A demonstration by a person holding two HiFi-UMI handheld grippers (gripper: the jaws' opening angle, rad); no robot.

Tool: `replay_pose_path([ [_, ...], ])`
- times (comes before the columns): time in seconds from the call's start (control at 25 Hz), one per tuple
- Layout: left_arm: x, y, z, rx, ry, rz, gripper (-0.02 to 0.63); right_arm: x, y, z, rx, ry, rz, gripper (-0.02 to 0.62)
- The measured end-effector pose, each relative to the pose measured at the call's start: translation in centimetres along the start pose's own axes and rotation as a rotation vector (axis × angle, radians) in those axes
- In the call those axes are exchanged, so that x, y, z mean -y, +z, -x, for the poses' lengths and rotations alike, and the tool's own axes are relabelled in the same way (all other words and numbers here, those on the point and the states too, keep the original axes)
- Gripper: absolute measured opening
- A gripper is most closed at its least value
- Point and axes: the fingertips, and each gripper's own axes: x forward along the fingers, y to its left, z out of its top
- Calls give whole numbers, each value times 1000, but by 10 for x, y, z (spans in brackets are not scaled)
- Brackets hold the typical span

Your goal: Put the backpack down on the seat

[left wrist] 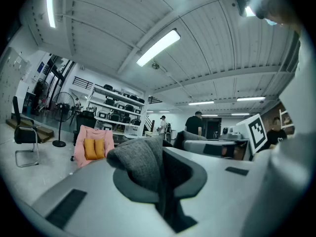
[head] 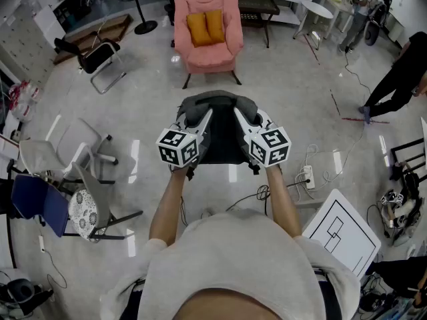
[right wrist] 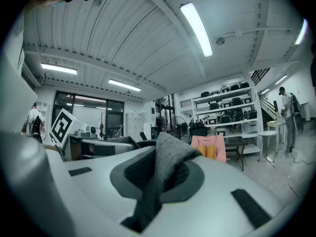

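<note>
**A:** Where is the backpack?

**B:** The grey and black backpack [head: 215,139] hangs just in front of the person [head: 233,259], above the pale floor [head: 133,112]. It is held up at its top between the two grippers. A pink armchair [head: 205,45] with two orange cushions [head: 205,27] stands farther off, well apart from it.

**A:** And the tongs?

**B:** The left gripper [head: 197,120] is clamped on a fold of the backpack's grey fabric. The right gripper [head: 244,120] pinches another fold the same way, on the right.
</note>
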Motion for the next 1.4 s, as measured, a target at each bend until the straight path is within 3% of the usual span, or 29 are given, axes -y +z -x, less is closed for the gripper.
replay_pose_path([
  [0.8, 7, -13, -19, -18, 35, 4, 34, 20, -13, 4, -5, 27, -20, 28],
  [1.4, -1, -20, -78, -20, 93, 21, 34, 76, -21, -12, -6, 74, 2, 29],
])
